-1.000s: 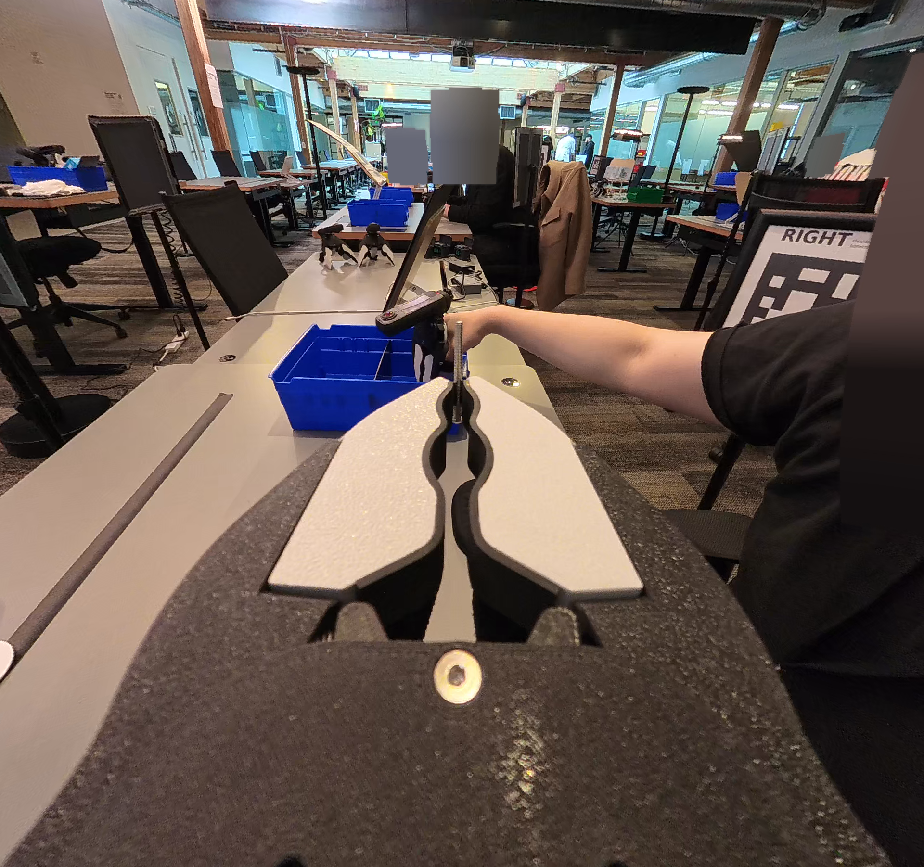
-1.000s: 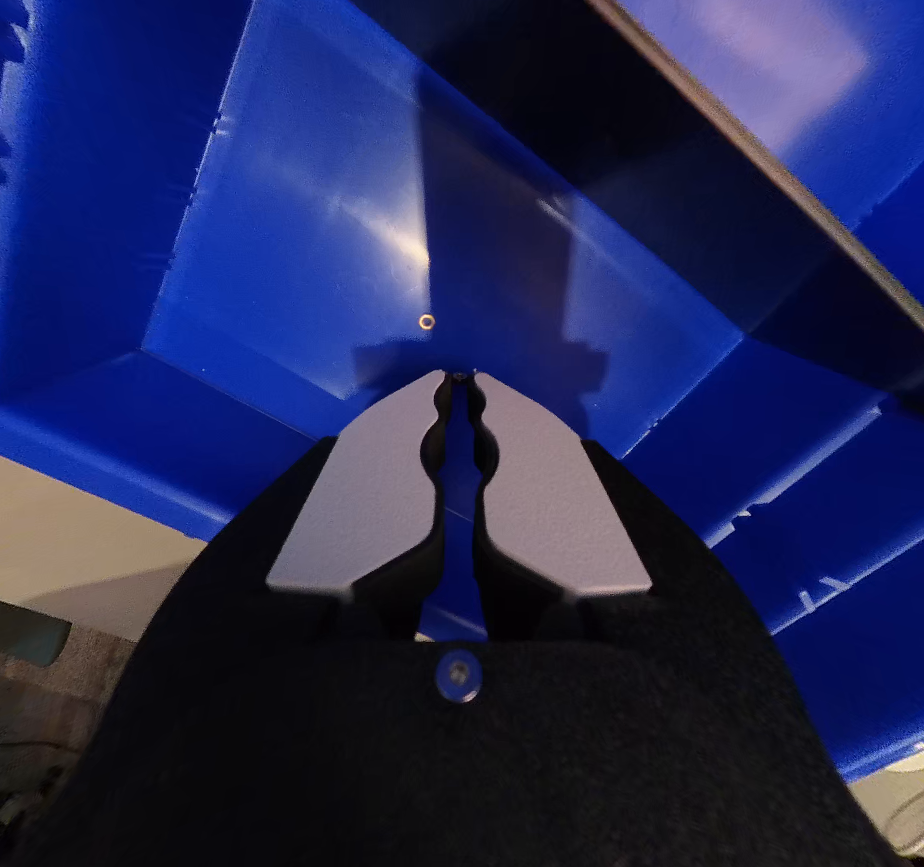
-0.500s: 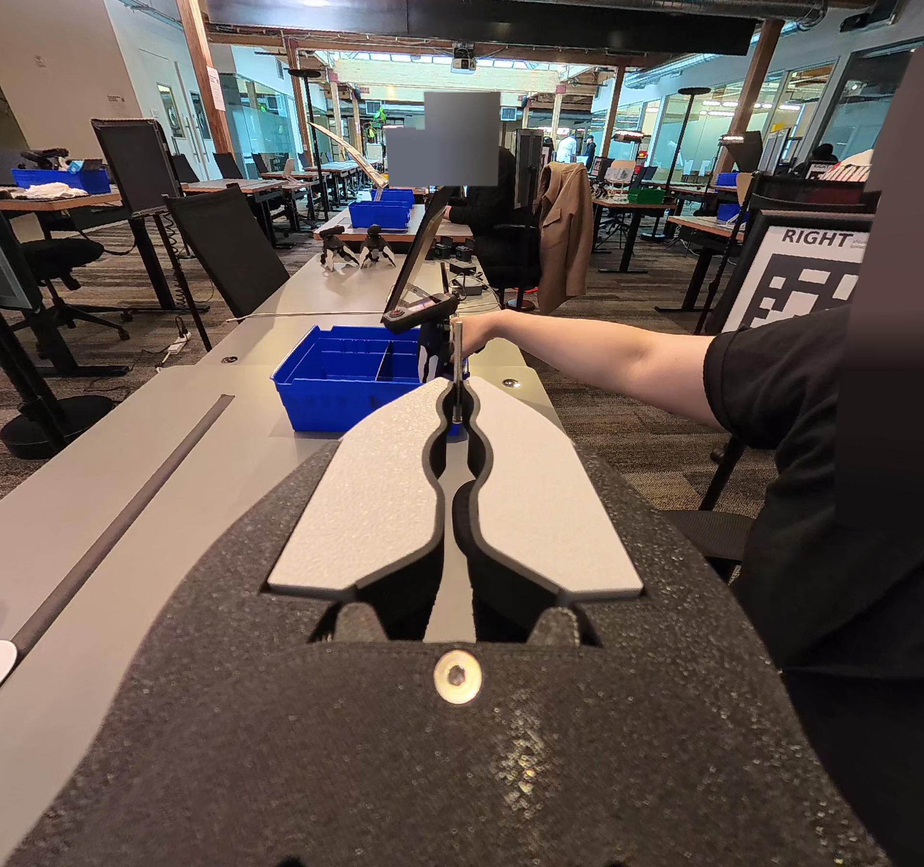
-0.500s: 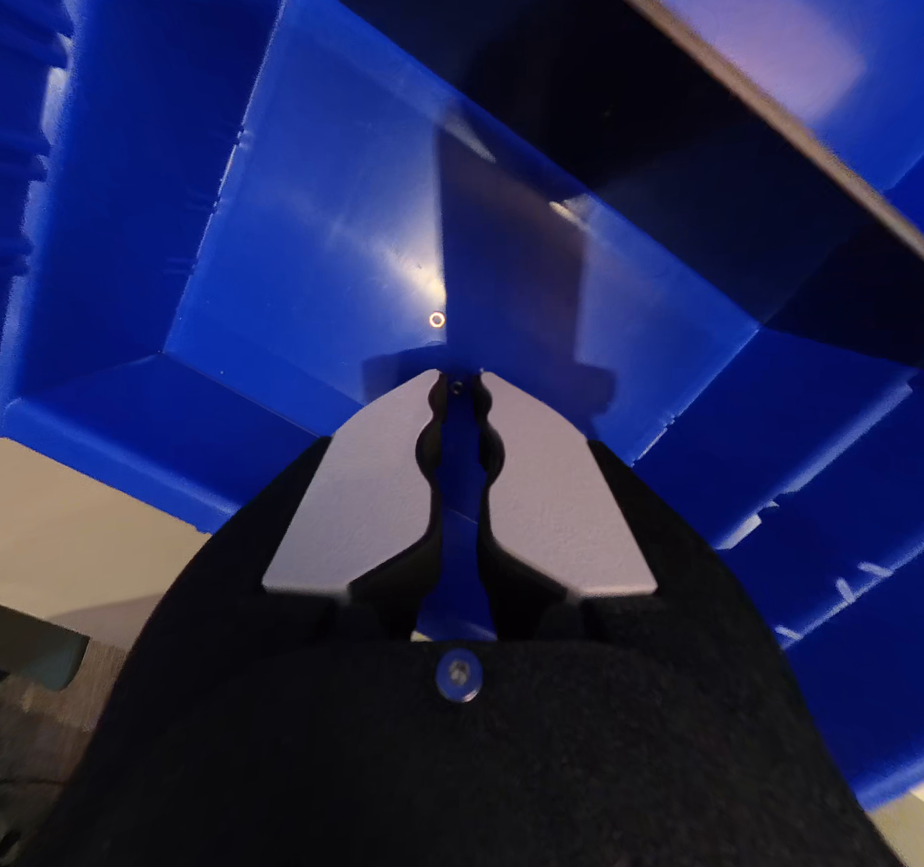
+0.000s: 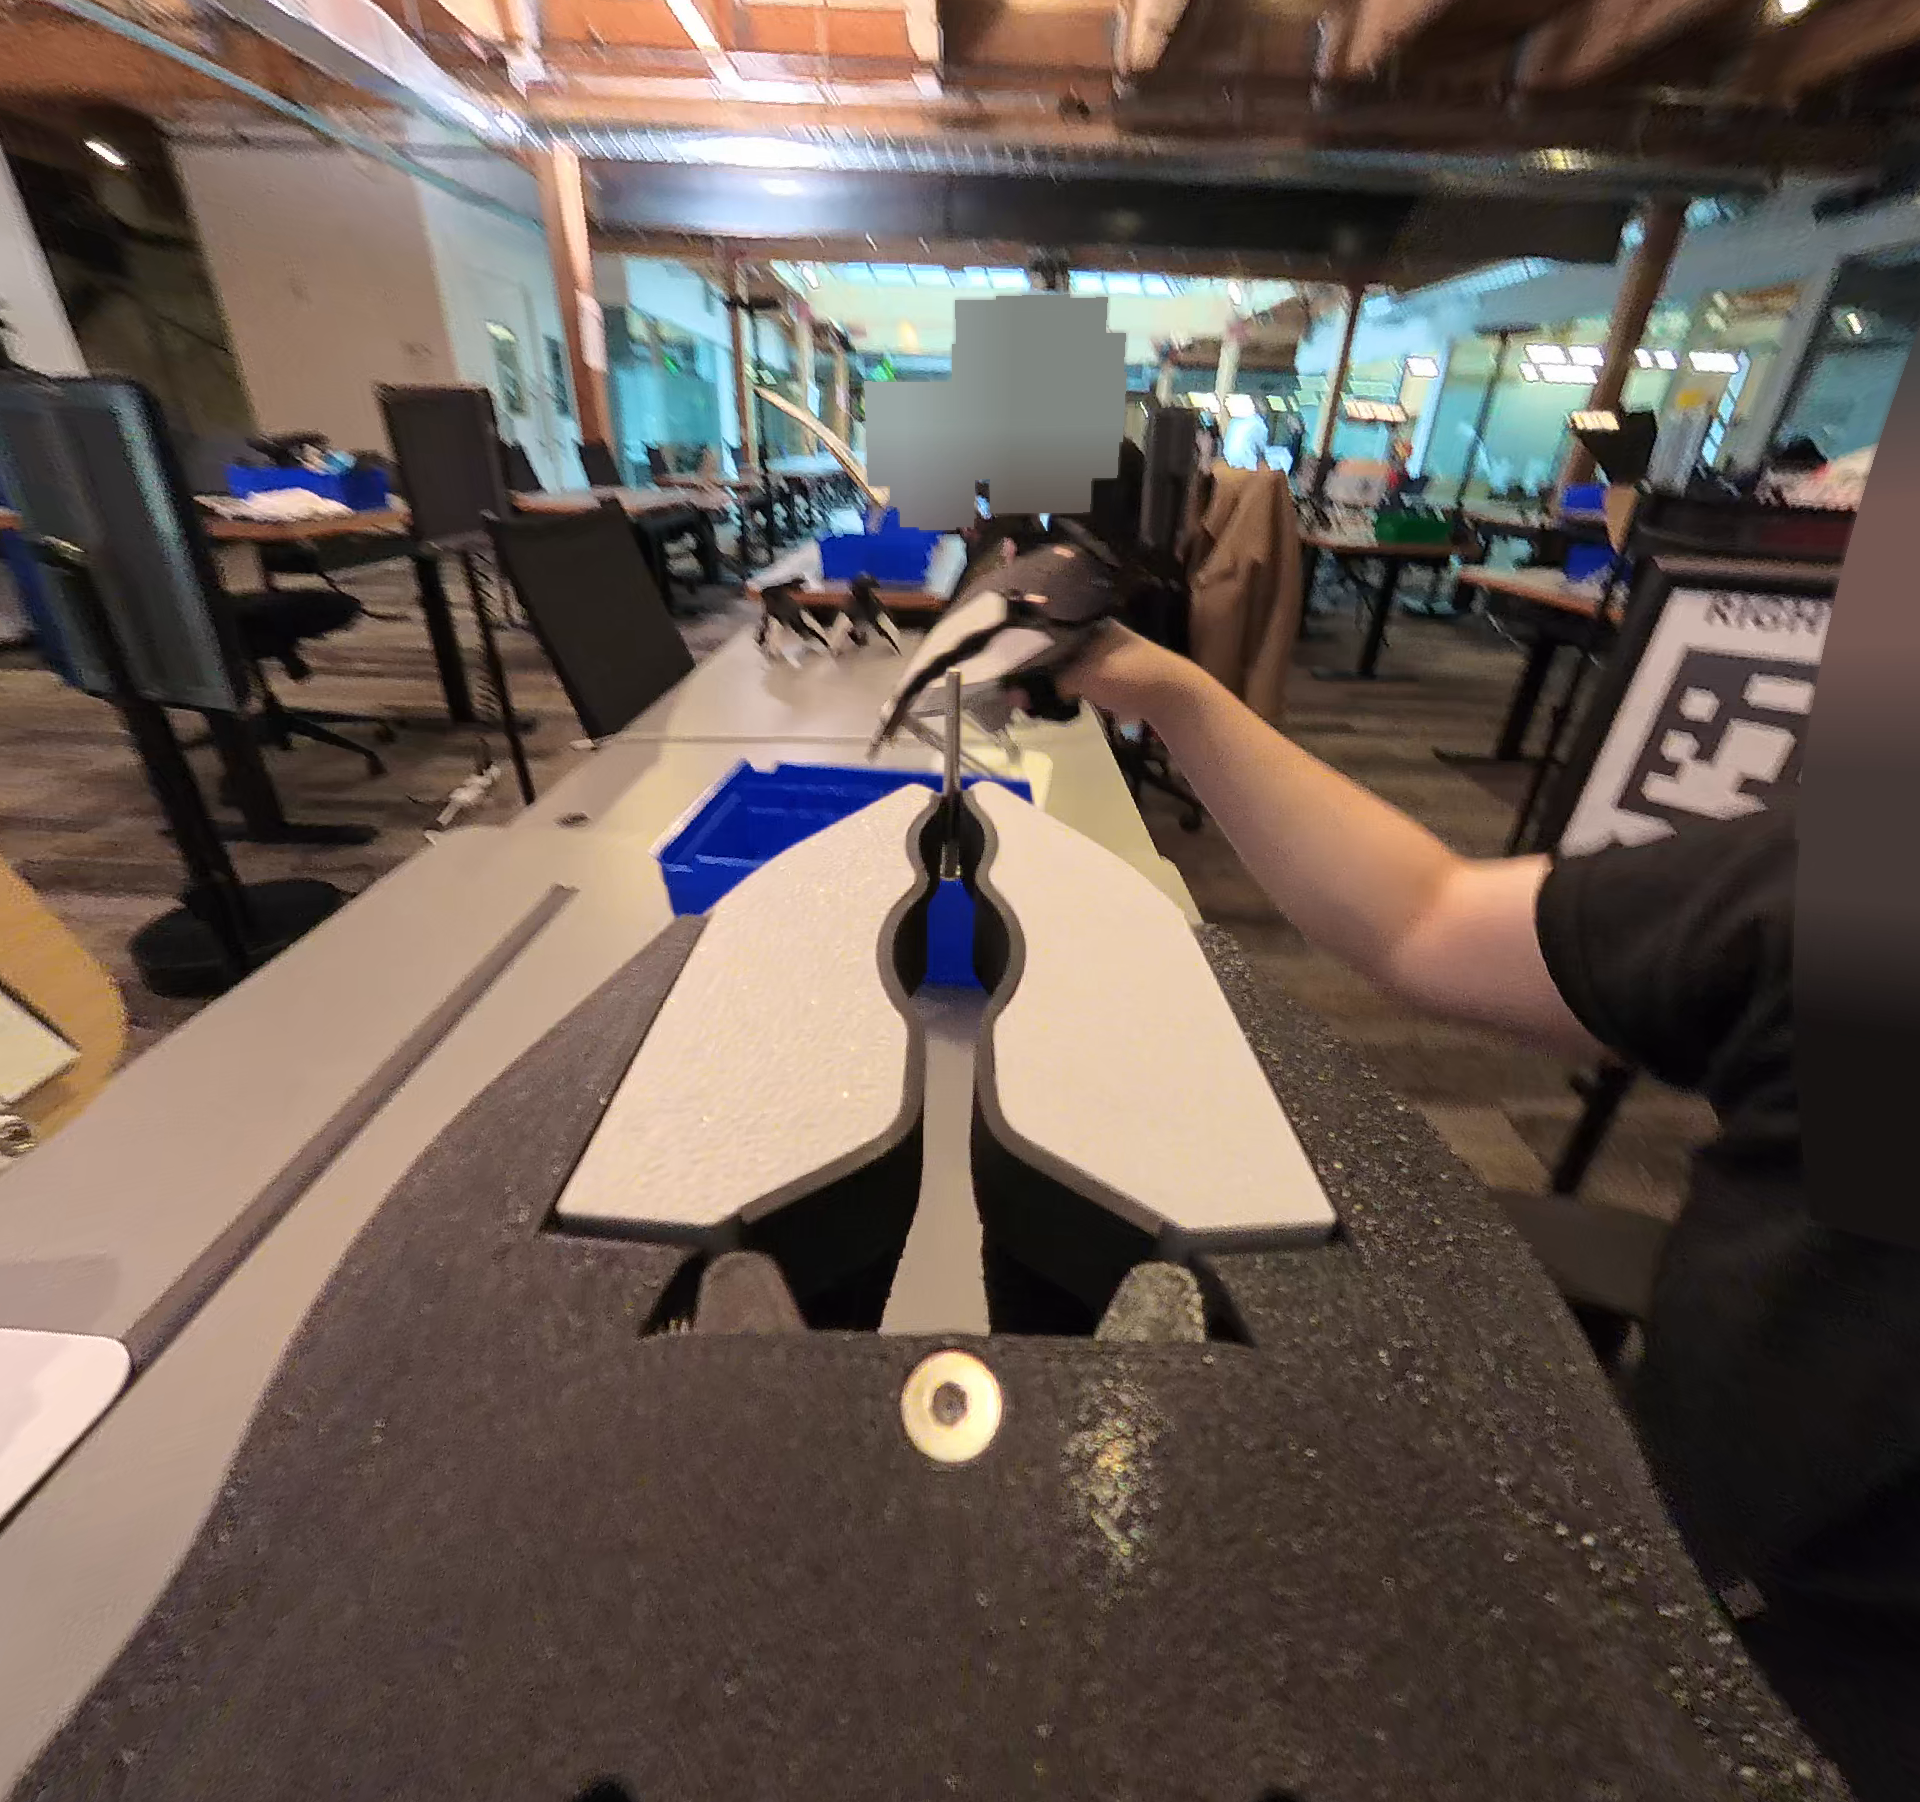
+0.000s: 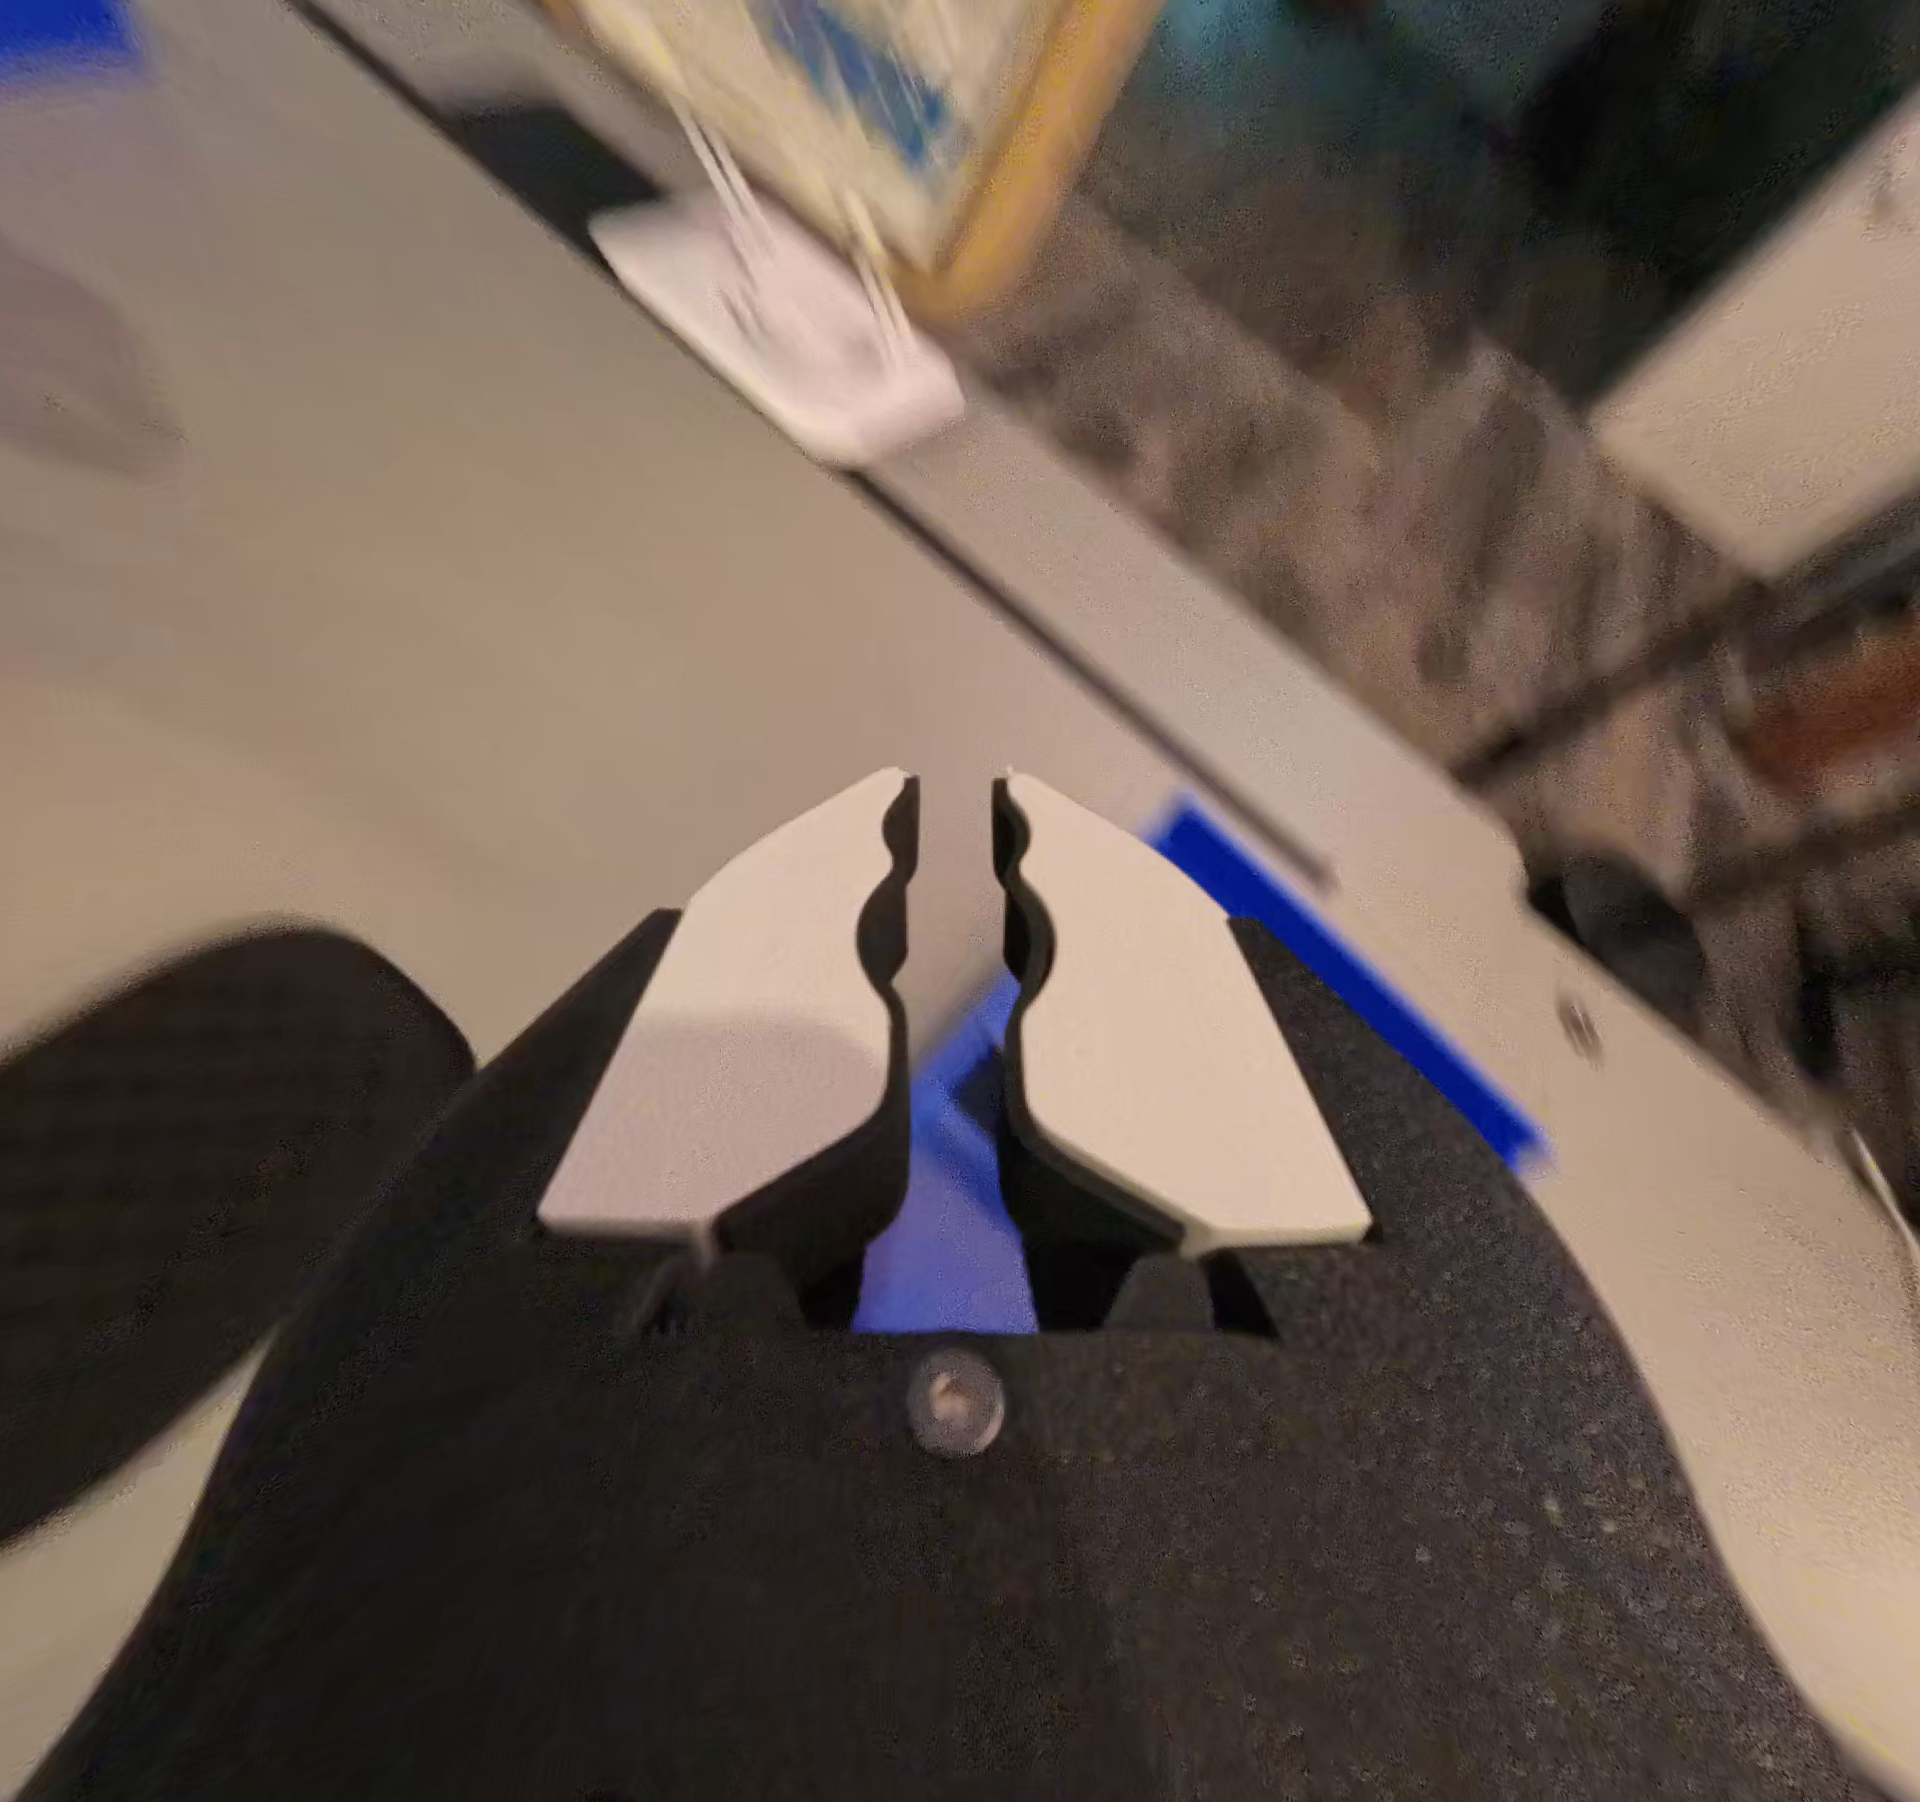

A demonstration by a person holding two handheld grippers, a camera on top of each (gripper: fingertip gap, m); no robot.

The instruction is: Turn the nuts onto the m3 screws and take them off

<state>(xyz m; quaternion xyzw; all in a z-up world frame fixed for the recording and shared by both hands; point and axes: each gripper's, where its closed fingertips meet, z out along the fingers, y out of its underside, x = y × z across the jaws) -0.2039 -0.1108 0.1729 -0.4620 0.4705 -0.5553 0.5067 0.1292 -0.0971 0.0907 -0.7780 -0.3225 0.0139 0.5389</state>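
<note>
Jaws of the left gripper (image 5: 950, 796) pinch a thin silver metal rod (image 5: 951, 729) standing straight up, above the blue plastic bin (image 5: 769, 822) on the grey table (image 5: 312, 1004). Right gripper (image 6: 955, 786) is apart, holding nothing, over the table.

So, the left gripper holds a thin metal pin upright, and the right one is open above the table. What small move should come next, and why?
Probably bring the right gripper back toward the metal pin that the left gripper clamps at its tips. The right jaws stand apart with nothing between them, raised above the blue bin and already close to the pin's free upper end. Its view is blurred, so slow down first.
</note>
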